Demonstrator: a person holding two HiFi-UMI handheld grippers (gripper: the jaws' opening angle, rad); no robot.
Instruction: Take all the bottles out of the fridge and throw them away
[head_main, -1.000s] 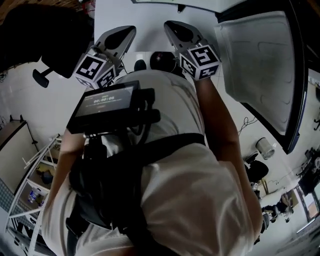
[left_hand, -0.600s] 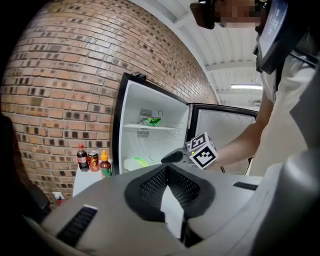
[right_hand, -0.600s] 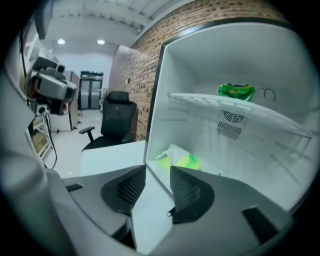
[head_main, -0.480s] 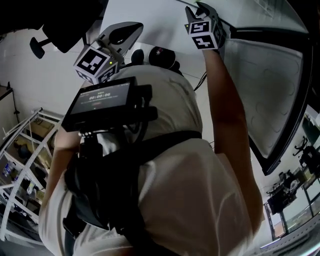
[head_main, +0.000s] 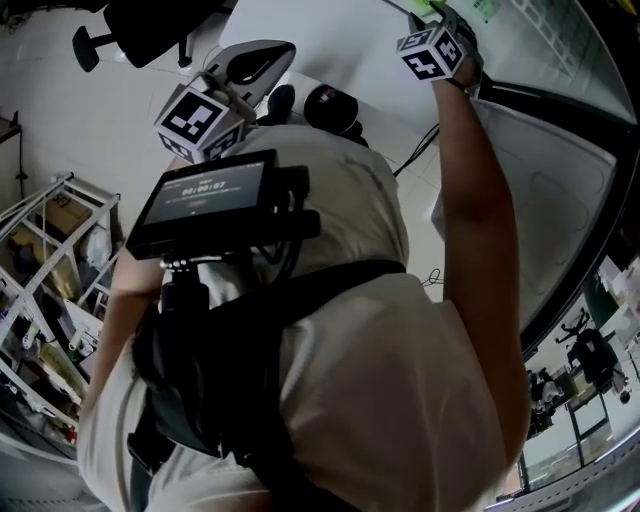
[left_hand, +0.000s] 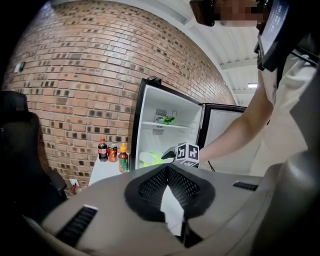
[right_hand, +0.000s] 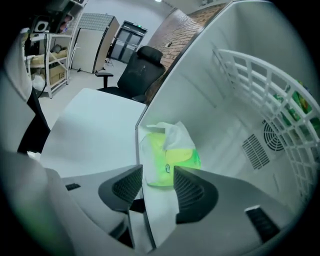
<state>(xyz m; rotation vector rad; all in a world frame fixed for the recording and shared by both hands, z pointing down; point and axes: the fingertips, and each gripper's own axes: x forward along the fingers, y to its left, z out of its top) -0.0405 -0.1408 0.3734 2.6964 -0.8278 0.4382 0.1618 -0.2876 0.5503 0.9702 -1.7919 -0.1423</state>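
Note:
The fridge (left_hand: 170, 135) stands open against a brick wall. On its floor lies a green and white soft pack (right_hand: 167, 159), also seen in the left gripper view (left_hand: 150, 159). My right gripper (right_hand: 157, 172) reaches into the fridge, its marker cube (head_main: 432, 52) at the opening. Its jaws have just opened wide; the pack shows in the gap just past the tips, untouched. A cola bottle (left_hand: 102, 149), a can (left_hand: 112, 152) and a yellow-capped sauce bottle (left_hand: 123, 159) stand on a white table beside the fridge. My left gripper (left_hand: 167, 169) hangs back, shut and empty.
The fridge door (head_main: 540, 200) is swung open on the right. A wire shelf (right_hand: 260, 90) in the fridge carries a green packet (left_hand: 167, 120). A black office chair (right_hand: 140, 70) stands behind the white table (right_hand: 95, 125). A shelving rack (head_main: 50, 250) is on the left.
The right gripper has swung from in front of the chest out to the upper right, into the fridge opening. The left gripper has barely shifted.

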